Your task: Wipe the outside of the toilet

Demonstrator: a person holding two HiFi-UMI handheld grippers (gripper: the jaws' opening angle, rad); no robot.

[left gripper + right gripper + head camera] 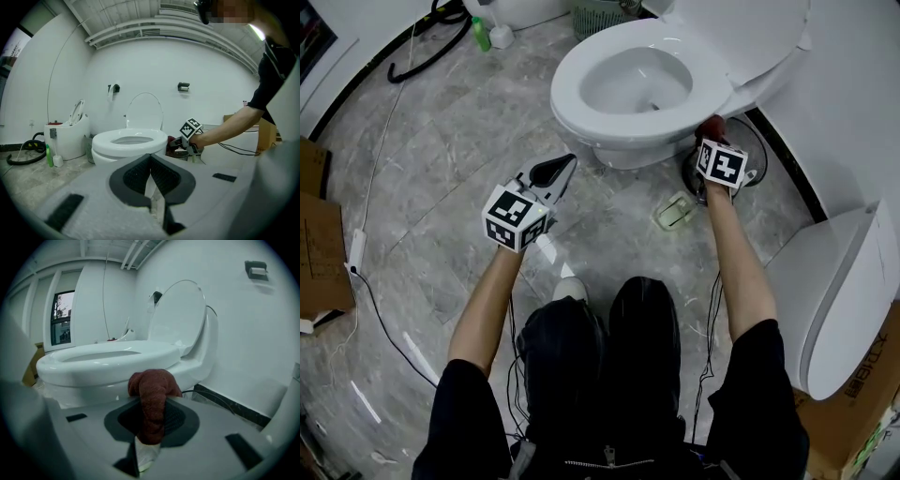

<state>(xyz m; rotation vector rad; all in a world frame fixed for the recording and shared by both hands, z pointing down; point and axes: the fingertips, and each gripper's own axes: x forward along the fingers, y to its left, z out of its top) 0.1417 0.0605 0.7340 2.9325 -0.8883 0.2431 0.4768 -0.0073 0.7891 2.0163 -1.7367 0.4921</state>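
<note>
The right claw (151, 420) is pinching a dark red cloth (152, 390) and holds it just beside the toilet (108, 357), low at the outside of the white bowl. Whether the cloth touches the bowl, I cannot tell. The left claw (151, 164) is pressed together with nothing in it, above the grey floor (441, 169) and apart from the toilet.

toilet lid (750, 37) cut off at top edge, red cloth (710, 124) mostly hidden behind right gripper (713, 142), cardboard box (319, 253) cropped, L edge
</note>
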